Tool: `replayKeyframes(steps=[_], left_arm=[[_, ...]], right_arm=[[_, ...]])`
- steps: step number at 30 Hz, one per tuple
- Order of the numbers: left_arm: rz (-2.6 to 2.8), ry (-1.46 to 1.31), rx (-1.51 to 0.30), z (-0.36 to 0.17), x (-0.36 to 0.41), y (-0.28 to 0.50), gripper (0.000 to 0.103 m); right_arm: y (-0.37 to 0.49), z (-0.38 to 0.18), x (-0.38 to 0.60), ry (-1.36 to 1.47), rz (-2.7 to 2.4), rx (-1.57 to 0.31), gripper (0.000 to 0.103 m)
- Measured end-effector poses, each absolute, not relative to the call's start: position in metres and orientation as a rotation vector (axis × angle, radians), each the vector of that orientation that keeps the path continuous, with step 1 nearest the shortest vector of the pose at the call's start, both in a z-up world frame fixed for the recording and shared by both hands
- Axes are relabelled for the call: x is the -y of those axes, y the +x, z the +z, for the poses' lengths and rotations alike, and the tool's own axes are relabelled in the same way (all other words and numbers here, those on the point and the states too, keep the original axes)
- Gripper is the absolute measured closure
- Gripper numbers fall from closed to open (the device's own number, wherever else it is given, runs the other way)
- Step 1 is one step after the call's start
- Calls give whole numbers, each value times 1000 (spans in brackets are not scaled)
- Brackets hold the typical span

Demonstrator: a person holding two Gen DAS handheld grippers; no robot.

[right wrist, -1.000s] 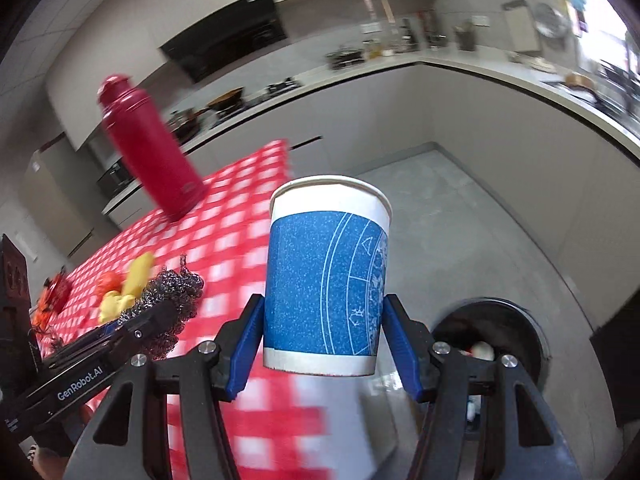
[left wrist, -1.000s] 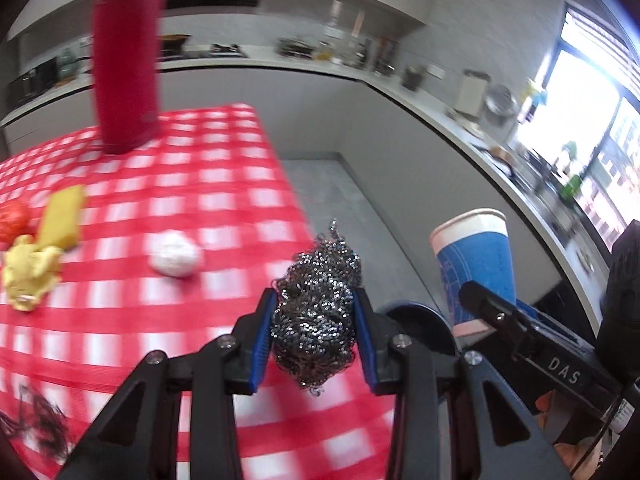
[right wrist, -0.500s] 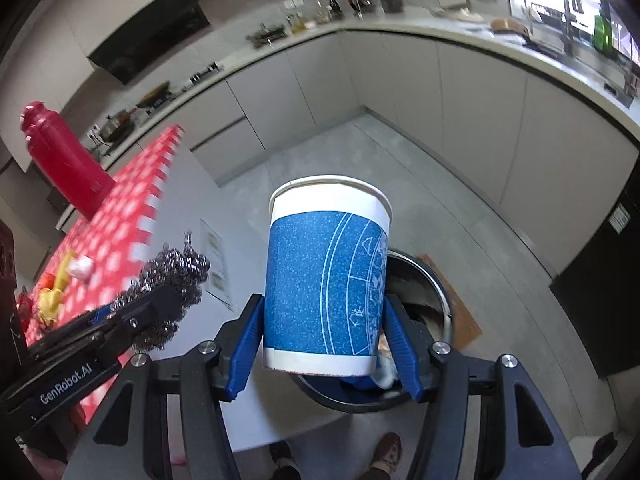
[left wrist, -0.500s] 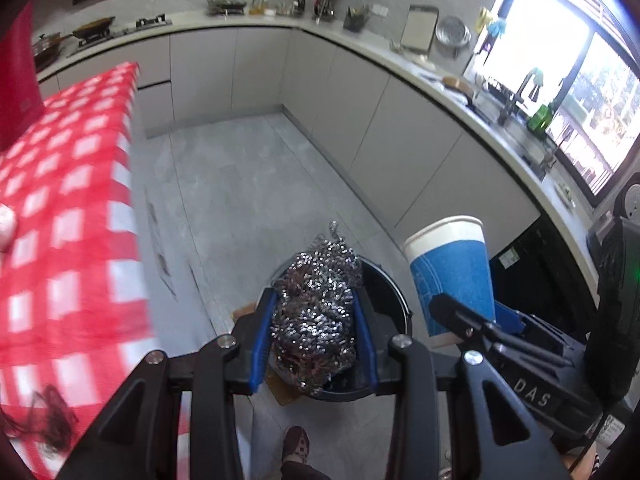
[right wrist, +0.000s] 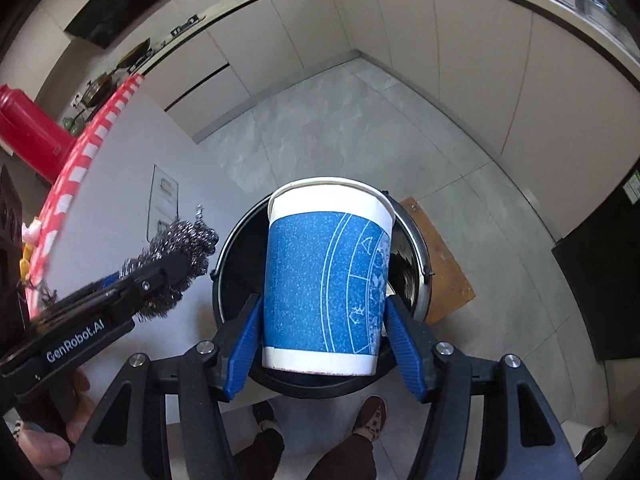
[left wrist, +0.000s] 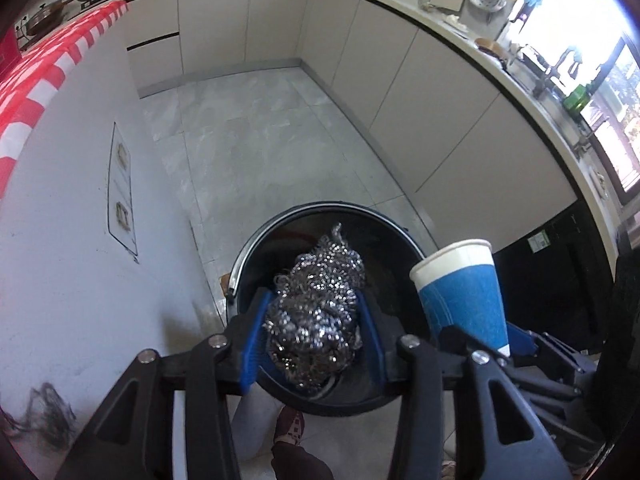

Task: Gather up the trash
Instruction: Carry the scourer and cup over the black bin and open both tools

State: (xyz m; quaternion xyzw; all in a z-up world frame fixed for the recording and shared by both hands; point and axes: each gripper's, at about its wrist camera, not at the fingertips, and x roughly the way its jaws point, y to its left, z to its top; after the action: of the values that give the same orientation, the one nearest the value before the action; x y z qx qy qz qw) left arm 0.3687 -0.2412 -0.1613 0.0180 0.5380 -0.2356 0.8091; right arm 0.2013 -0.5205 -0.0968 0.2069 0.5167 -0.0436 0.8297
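The left tongs (left wrist: 312,344) are clenched on a steel wool scourer (left wrist: 316,312), whose tangled bulk stands up past the blue pads toward 12 o'clock. In the left wrist view the scourer lies wholly inside the outline of the round black trash bin (left wrist: 256,248) on the floor below, so the bin sits straight beneath it, not off to a side. The right tongs (right wrist: 324,340) are clamped on an upright blue and white paper cup (right wrist: 324,276), gripped low on its wall, rim toward 12 o'clock. In the right wrist view the cup covers the middle of the bin (right wrist: 420,256), with the bin's rim showing at 3 and 9 o'clock around it. The two loads hang side by side, the cup at 3 o'clock of the scourer. Both appear placed for a drop; neither looks clearly nearer. The likely next move is simply loosening each grip. The counter's red checked cloth (left wrist: 44,92) lies well apart at 10 o'clock.
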Motion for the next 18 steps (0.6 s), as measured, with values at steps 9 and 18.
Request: replayKeyframes(steps=[9, 18], left_arm=[[-454, 20, -1099, -138, 242, 369, 34], [-470, 13, -1025, -83, 222, 367, 34]], right_arm=[[208, -86, 534, 448, -116, -1062, 31], [201, -32, 522, 442, -125, -955, 31]])
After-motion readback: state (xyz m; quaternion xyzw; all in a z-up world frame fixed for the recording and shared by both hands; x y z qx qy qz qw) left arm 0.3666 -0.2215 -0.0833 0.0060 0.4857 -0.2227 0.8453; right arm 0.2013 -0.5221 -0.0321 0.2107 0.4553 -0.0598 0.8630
